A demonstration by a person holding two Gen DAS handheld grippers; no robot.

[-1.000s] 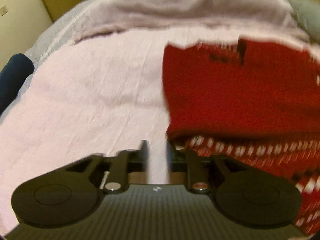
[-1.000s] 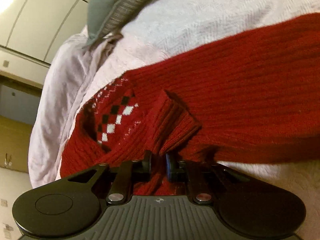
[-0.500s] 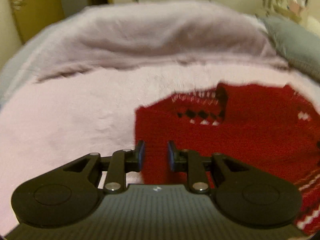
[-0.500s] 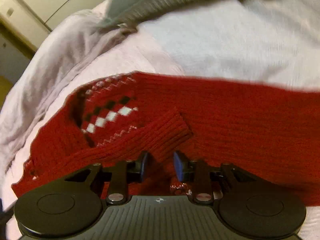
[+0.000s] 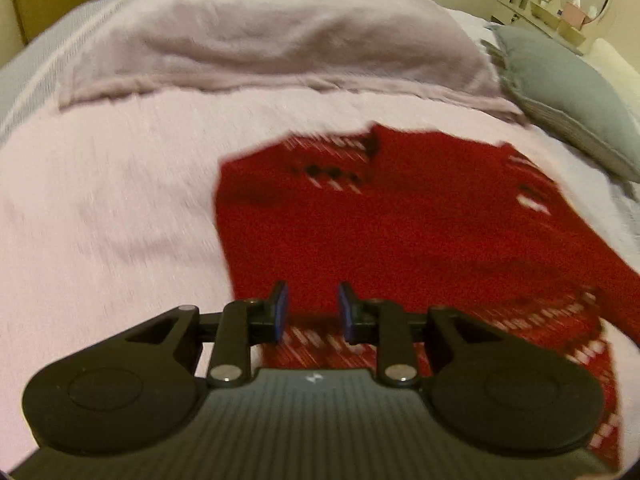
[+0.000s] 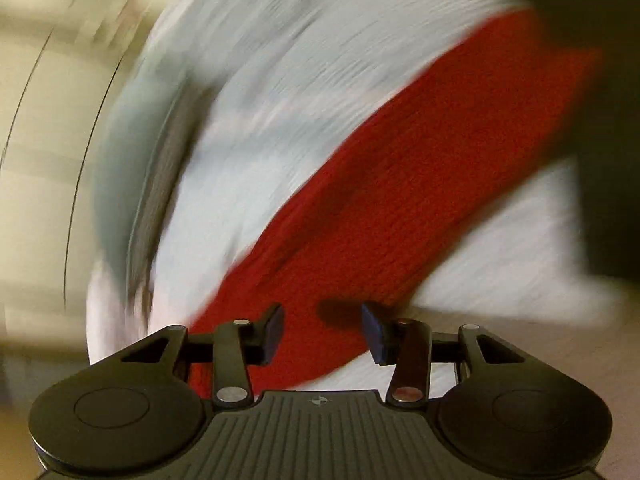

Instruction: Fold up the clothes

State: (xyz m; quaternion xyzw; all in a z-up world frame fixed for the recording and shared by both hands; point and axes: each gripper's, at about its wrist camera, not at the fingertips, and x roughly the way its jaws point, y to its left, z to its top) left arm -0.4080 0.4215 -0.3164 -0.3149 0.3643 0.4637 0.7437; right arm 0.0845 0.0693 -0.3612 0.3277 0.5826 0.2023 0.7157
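A red knit sweater [image 5: 400, 224] with a black-and-white diamond pattern lies flat on the pale pink bedspread [image 5: 112, 208], one sleeve folded across its body. My left gripper [image 5: 312, 310] hovers over the sweater's near edge, open, with nothing between its blue-padded fingers. In the blurred right wrist view a long red sleeve [image 6: 400, 184] of the sweater runs diagonally across the bed. My right gripper [image 6: 322, 332] hangs over the sleeve's lower end, open wide and holding nothing.
A lilac blanket [image 5: 260, 36] is bunched across the far side of the bed. A grey pillow [image 5: 568, 92] lies at the right; it shows as a grey streak [image 6: 124, 152] in the right wrist view. A cream wardrobe wall [image 6: 36, 120] stands behind.
My right gripper has let go of the folded red cuff, opened wide and swung quickly away to the outstretched sleeve. My left gripper has opened a little and pulled back, showing the whole sweater.
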